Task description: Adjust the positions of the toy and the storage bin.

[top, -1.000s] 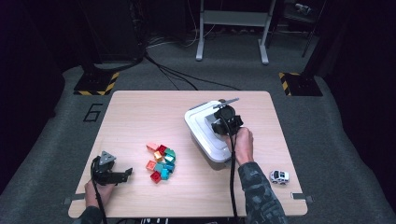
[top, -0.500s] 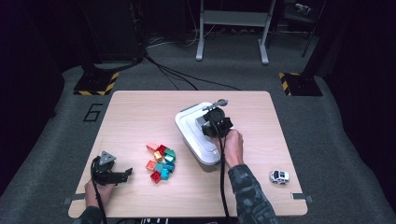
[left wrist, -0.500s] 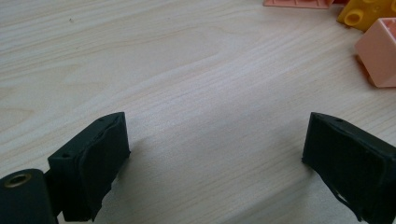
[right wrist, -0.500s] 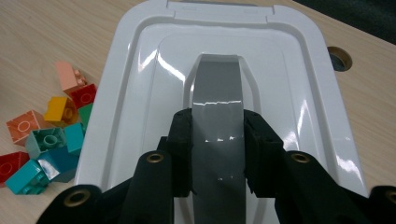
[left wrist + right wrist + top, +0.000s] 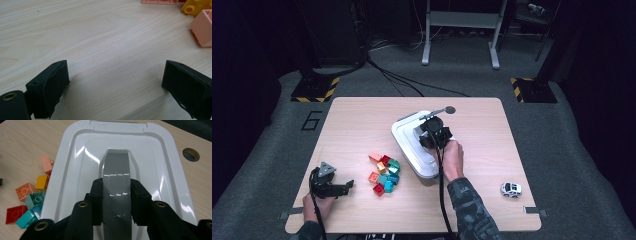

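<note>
Nearest me, the left gripper (image 5: pixel 346 186) rests on the table (image 5: pixel 362 120) with its jaws wide apart and empty. Beyond it lie the bricks (image 5: pixel 384 173). The right gripper (image 5: pixel 116 202) is clamped on the grey handle (image 5: pixel 116 180) of the white box (image 5: pixel 412 145), which has slid left until it sits just beside the bricks, probably ready for loading.

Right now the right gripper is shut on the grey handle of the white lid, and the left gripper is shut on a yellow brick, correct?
Not quite. The right gripper is shut on the grey handle of the white lid, but the left gripper holds nothing: the left gripper view shows its fingers wide apart over bare table, with the yellow brick lying apart from them.
</note>
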Action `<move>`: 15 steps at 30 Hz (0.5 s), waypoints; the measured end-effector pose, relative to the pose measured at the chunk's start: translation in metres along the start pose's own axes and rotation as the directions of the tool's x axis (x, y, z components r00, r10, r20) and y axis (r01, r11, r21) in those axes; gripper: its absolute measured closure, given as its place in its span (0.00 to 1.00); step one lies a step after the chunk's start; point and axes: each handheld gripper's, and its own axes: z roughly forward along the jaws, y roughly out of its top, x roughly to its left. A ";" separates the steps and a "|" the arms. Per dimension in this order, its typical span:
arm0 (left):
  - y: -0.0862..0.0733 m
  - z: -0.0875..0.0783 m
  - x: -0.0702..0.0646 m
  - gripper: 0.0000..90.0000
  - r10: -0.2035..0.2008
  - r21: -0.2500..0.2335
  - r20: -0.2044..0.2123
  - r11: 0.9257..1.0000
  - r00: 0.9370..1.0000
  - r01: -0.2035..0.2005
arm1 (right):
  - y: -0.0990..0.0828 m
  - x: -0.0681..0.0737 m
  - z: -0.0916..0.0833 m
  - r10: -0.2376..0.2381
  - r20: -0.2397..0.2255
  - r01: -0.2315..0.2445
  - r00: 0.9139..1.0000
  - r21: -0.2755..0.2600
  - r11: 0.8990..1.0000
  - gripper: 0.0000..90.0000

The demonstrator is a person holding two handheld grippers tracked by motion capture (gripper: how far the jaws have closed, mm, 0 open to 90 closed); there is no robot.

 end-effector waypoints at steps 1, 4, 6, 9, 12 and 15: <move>0.000 0.000 0.000 0.08 0.000 0.000 0.000 1.000 1.000 0.000 | 0.000 0.000 0.000 0.000 0.000 0.000 1.000 -0.001 1.000 0.75; 0.000 0.000 0.000 0.08 0.000 0.000 0.000 1.000 1.000 0.000 | 0.000 0.000 0.000 0.002 0.001 -0.002 1.000 -0.002 1.000 0.75; 0.000 0.000 0.000 0.08 0.000 0.000 0.000 1.000 1.000 0.000 | 0.000 0.001 0.000 0.008 0.001 -0.008 1.000 0.001 1.000 0.75; 0.000 0.000 0.000 0.08 0.000 0.000 0.000 1.000 1.000 0.000 | 0.001 0.002 0.000 0.028 -0.001 -0.028 1.000 0.007 1.000 0.75; 0.000 0.000 0.000 0.08 0.001 0.001 0.000 1.000 1.000 -0.001 | 0.002 0.003 0.001 0.029 0.003 -0.029 1.000 0.008 1.000 0.75; 0.000 0.000 0.000 0.08 0.001 0.001 0.000 1.000 1.000 -0.001 | 0.002 0.004 0.001 0.031 0.005 -0.031 1.000 0.006 1.000 0.75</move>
